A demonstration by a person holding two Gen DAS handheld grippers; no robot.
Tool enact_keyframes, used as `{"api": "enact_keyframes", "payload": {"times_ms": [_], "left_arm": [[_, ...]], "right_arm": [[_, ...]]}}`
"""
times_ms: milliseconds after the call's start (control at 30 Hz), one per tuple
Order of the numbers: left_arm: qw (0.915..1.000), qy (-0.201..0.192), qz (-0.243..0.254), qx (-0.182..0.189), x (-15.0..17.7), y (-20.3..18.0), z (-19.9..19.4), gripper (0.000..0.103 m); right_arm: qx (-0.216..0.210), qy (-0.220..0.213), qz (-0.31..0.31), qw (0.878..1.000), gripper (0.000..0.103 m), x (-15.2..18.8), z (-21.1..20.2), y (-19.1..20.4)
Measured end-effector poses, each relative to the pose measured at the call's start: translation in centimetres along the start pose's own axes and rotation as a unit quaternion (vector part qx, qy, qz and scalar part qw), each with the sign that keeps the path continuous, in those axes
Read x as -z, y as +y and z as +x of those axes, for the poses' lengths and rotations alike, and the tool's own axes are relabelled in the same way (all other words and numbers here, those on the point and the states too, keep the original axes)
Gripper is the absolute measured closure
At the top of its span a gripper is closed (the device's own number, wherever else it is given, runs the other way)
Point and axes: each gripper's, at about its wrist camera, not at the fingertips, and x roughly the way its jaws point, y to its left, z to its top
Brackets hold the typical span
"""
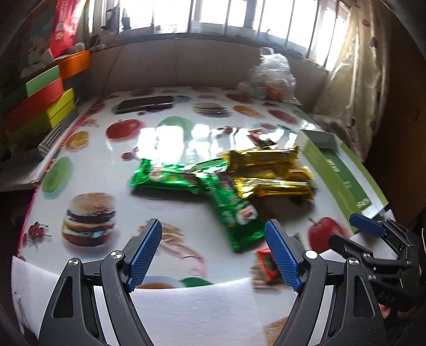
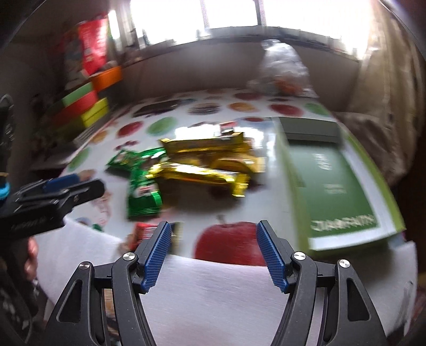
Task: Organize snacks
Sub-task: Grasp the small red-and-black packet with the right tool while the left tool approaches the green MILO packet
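Tablecloth white, glossy, printed with burgers, apples, citrus; spread beneath and ahead of tongs. Stack of coloured boxes far left of tongs: green, red, yellow, orange on top. Red printed bag upright behind stack. Dark flat rectangle on cloth, far ahead, left of centre. Clear plastic bag far ahead, right, orange items inside. Pale curtain far right. Bright windows along back wall

Two green snack packets, about three gold ones, one small red packet, one green box, one plastic bag on the counter.
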Motion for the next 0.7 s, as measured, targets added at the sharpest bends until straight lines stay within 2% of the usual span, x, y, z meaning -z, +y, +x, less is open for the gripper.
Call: {"api": "enact_keyframes", "payload": {"times_ms": [200, 367, 433, 567, 700], "left_arm": [[0.9994, 0.005, -0.026, -0.024, 0.1, 2.5, 0.4, 0.023], [0.9994, 0.011, -0.026, -0.022, 0.3, 2.7, 0.9, 0.023], [0.9993, 0.015, -0.027, -0.019, 0.3, 2.7, 1.2, 0.023], [0.9993, 0.017, -0.028, -0.016, 0.1, 2.7, 1.6, 0.023], [0.9993, 0.02, -0.028, -0.016, 0.0, 2.6, 1.9, 0.023]], "right_arm": [[-0.058, 0.019, -0.059, 0.996, 0.036, -0.4, 1.6, 3.0], [-0.064, 0.053, -0.114, 0.99, 0.036, -0.1, 3.0, 4.8], [-0.053, 0.066, -0.133, 0.987, 0.036, 0.2, 3.5, 5.2], [-0.005, 0.07, -0.163, 0.984, 0.036, 0.4, 4.9, 5.5], [0.022, 0.064, -0.133, 0.989, 0.036, -0.6, 5.8, 4.0]]}}
